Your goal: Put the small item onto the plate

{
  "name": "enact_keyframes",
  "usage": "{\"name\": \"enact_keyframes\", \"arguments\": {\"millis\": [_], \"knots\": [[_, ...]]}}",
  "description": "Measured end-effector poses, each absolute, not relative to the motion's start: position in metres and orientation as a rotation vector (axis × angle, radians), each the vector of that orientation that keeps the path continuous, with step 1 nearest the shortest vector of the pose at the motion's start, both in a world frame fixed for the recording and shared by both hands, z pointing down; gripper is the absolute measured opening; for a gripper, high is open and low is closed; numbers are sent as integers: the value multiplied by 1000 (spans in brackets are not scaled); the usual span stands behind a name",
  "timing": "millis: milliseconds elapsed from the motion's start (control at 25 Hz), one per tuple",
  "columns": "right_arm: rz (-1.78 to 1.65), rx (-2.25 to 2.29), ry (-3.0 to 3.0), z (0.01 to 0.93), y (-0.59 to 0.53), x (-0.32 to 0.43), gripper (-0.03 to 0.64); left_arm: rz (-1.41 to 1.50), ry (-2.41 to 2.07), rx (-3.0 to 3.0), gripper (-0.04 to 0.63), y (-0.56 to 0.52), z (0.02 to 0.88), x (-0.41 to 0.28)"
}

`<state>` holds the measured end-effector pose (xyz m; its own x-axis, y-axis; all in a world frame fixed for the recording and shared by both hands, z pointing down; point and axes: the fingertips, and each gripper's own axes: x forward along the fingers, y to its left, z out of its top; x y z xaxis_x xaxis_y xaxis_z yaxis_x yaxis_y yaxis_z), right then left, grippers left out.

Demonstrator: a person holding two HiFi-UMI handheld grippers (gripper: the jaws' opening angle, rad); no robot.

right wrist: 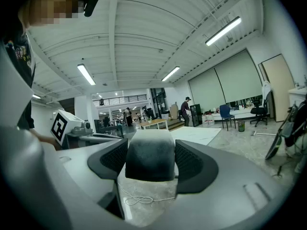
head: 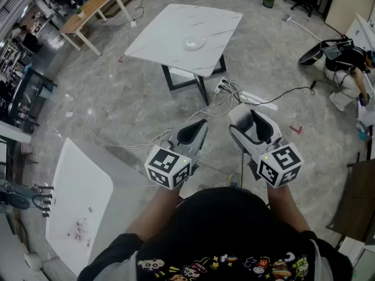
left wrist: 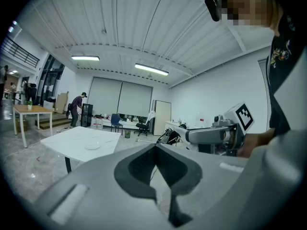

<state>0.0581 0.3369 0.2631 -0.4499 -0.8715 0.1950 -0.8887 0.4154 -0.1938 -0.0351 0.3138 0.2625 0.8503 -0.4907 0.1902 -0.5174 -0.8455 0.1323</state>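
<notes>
A clear glass plate (head: 193, 42) (left wrist: 92, 145) rests on the white marble table (head: 170, 28) (left wrist: 72, 137) well ahead of me. My right gripper (head: 246, 122) (right wrist: 149, 163) is held at waist height, shut on a small white-and-grey block (right wrist: 149, 152) (head: 239, 115) that fills the gap between its jaws. Beside it, my left gripper (head: 199, 129) (left wrist: 154, 146) is shut with its jaw tips meeting and nothing between them. Both grippers hang over the floor, far short of the table.
Cables and a power strip (head: 221, 88) lie on the floor between me and the table. A second white table (head: 76, 198) with small bits stands at lower left. A wooden table (head: 94, 9) is far left. A person (head: 347, 66) crouches at right.
</notes>
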Motion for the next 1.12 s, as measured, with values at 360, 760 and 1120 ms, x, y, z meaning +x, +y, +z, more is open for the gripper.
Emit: {"name": "enact_keyframes", "arguments": {"millis": [360,760,1120], "knots": [[397,1605,-2588,259,328,54,334,220,-796,2844,2,305,260,-41],[435,1569,-2602,268,323,67,331,204,-825,2779,2,298,276,-26],[421,1449,-2706,265,300,109,330,204,-895,2639,2,290,321,25]]}}
